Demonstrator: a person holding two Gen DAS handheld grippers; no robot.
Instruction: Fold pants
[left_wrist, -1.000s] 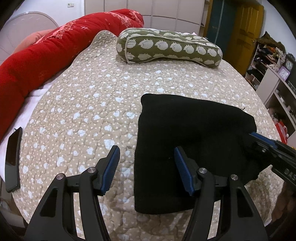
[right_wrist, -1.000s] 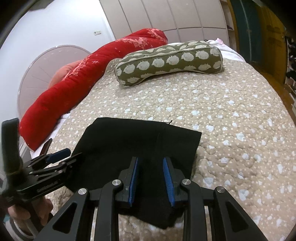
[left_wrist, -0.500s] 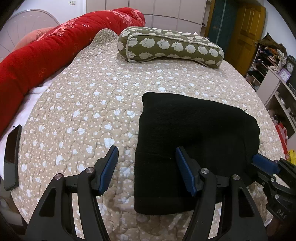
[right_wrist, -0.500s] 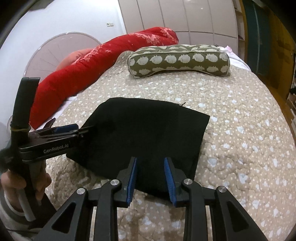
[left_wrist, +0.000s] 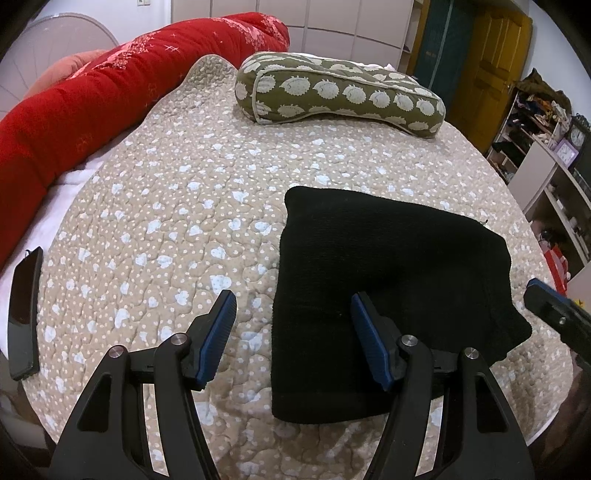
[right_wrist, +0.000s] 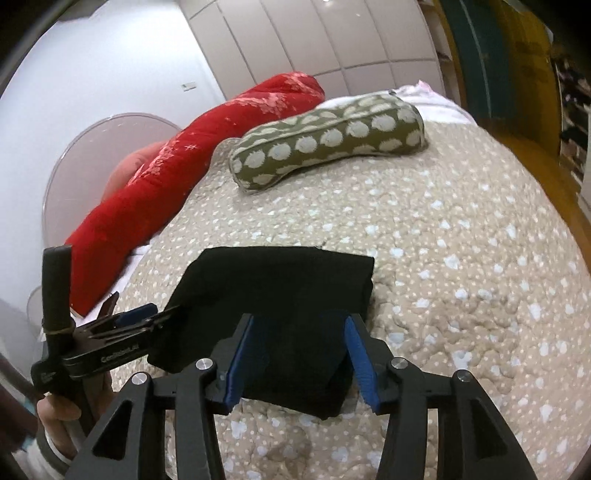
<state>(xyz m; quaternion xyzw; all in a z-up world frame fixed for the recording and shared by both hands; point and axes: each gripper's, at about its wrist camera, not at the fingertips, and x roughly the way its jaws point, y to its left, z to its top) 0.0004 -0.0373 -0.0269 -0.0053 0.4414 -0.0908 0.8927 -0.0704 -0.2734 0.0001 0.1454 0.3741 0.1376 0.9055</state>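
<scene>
The black pants (left_wrist: 391, 280) lie folded into a thick rectangle on the beige quilted bed (left_wrist: 166, 221). They also show in the right wrist view (right_wrist: 280, 295). My left gripper (left_wrist: 291, 325) is open and empty, above the folded pants' near left edge. My right gripper (right_wrist: 301, 354) is open and empty, above the pants' near right corner. In the right wrist view the left gripper (right_wrist: 140, 317) shows at the left, held by a hand. In the left wrist view the right gripper's tip (left_wrist: 543, 302) shows at the right edge.
A green patterned pillow (left_wrist: 340, 92) lies at the far end of the bed and a long red bolster (left_wrist: 92, 99) along its left side. A black phone (left_wrist: 24, 310) lies at the bed's left edge. Shelves (left_wrist: 546, 155) stand at the right.
My right gripper has opened from nearly shut and pulled back off the pants. The left gripper has stayed open and drawn back slightly.
</scene>
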